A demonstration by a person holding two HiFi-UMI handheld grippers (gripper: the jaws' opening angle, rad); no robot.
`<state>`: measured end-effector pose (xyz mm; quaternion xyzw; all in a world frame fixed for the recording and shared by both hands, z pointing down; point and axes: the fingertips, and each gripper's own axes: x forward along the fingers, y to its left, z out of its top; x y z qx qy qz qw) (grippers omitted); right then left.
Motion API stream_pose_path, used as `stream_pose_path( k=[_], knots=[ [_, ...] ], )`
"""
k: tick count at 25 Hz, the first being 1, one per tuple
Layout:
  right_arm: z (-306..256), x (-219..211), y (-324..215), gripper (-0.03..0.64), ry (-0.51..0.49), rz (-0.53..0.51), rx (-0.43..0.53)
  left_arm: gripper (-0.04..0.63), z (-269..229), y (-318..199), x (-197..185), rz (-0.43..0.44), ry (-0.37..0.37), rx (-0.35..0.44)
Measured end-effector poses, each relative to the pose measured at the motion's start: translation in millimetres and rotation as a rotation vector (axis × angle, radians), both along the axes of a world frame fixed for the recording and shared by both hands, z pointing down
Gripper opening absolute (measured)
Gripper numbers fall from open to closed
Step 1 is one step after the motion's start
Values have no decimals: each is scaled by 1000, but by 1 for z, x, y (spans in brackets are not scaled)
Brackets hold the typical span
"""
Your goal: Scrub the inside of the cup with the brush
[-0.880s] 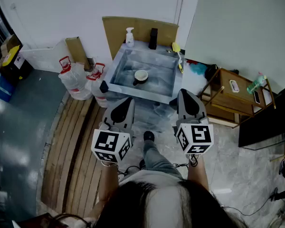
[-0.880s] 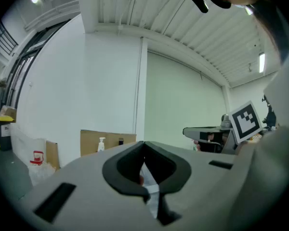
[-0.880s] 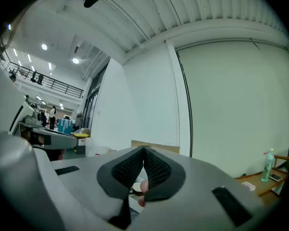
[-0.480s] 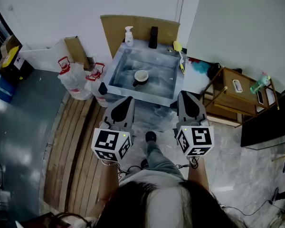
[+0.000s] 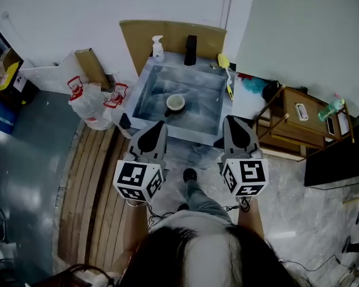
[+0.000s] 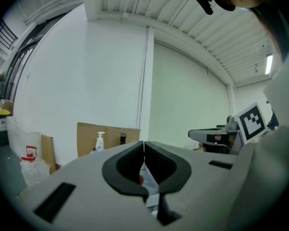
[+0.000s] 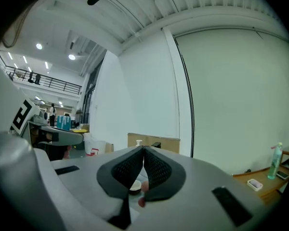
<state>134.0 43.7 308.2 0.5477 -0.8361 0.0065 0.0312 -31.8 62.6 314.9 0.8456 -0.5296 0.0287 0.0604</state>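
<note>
Yellow brush (image 5: 226,75) shows only in head view, beside sink (image 5: 145,88); left gripper (image 5: 161,125) and right gripper (image 5: 231,119) closed, empty.

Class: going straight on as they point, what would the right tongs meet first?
Held level, the right tongs would probably pass above the cup and meet the cardboard sheet behind the sink; depth unclear.

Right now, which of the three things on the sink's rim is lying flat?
The yellow-headed brush, along the sink's right rim; the pump bottle and the black object stand upright at the back.
</note>
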Motion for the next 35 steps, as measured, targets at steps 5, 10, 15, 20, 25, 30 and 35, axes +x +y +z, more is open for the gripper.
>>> stream_pose_path(
  k=[5, 10, 15, 20, 25, 30, 35],
  knots=[
    [8, 1, -30, 25, 8, 2, -25, 9, 9, -32, -4, 2, 3, -27],
    [18, 2, -59, 25, 20, 3, -55, 9, 25, -61, -5, 8, -5, -68],
    [27, 7, -88, 26, 16, 6, -89, 9, 39, -89, -5, 17, -5, -108],
    [39, 11, -115, 26, 34, 5, -123, 9, 57, -115, -5, 20, -12, -154],
    [52, 17, -138, 26, 51, 3, -153, 11, 76, -137, -5, 15, -22, -200],
    [67, 23, -162, 27, 65, -2, -193, 11, 98, -157, -9, 8, -44, -257],
    [82, 29, -185, 28, 82, -4, -234, 12, 122, -175, -16, 9, -74, -321]
  ],
)
